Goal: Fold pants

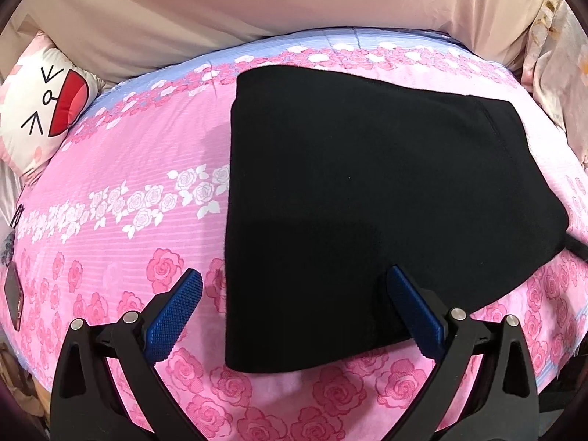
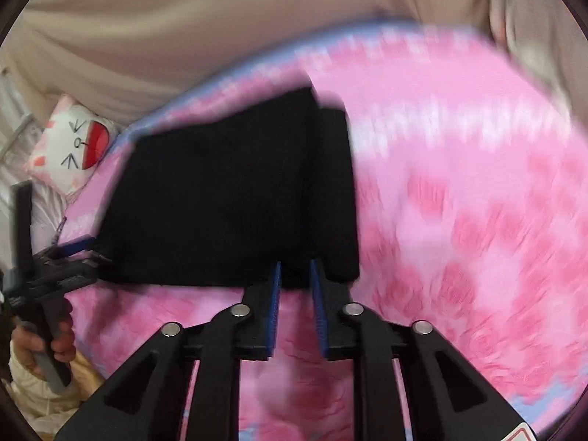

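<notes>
The black pants [image 1: 367, 202] lie folded on a pink rose-print bedspread [image 1: 128, 183]. My left gripper [image 1: 294, 283] is open, its blue pads spread wide over the pants' near left corner, not holding cloth. In the right wrist view the pants [image 2: 228, 198] are motion-blurred. My right gripper [image 2: 295, 275] is nearly closed on the pants' near edge, and a fold of black cloth sits between the blue pads. The left gripper [image 2: 70, 253] shows at the far left, held by a hand, at the pants' left edge.
A white cartoon-face cushion [image 1: 40, 110] lies at the bed's left end. Beige fabric [image 1: 257, 3] rises behind the bed. A dark phone-like object [image 1: 14, 297] lies at the left edge of the bedspread. Pale bedding [image 1: 558, 55] is bunched at the right.
</notes>
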Demonstrator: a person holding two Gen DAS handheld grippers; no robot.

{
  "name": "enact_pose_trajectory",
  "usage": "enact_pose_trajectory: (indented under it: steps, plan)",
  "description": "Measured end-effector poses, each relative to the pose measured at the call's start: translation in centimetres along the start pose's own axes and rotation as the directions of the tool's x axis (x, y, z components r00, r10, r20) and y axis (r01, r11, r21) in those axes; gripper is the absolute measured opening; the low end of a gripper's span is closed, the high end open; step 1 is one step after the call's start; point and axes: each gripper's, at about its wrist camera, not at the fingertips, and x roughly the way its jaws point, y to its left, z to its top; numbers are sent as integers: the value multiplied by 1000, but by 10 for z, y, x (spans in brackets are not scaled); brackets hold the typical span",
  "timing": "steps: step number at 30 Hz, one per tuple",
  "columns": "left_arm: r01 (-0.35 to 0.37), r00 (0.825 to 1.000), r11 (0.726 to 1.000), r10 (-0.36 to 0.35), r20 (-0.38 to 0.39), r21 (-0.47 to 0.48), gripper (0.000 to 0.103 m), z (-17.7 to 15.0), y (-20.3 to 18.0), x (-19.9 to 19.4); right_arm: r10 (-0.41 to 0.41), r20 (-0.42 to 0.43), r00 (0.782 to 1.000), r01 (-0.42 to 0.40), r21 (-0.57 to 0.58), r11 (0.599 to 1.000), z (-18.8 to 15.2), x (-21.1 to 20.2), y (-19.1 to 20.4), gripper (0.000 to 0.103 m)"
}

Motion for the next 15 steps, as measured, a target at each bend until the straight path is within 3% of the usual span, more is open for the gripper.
enact_pose_trajectory:
  steps: [2,3,4,5,10,15]
  plan:
    - [-1,1000,1000,1,-8,-1,98,2,-1,-1,103,34,994,-106,97,990,4,-12,-10,25]
    - [0,1000,1000,0,-3,0,98,2,-1,-3,108,59,992,-113,89,990,8,-18,-8,31]
    - [-1,1000,1000,1,4,1,98,3,-1,-6,91,92,992,-97,69,993,14,-25,-5,45]
    - [0,1000,1000,0,7,0,98,4,-1,-8,70,114,991,-76,48,996,21,-30,-1,49]
    - [41,998,999,-41,39,8,98,11,-9,-26,-78,213,974,89,-38,995,55,-34,9,48]
    - [107,990,984,-119,74,143,98,10,-43,-50,-82,134,988,88,-38,995,56,-10,-2,48]
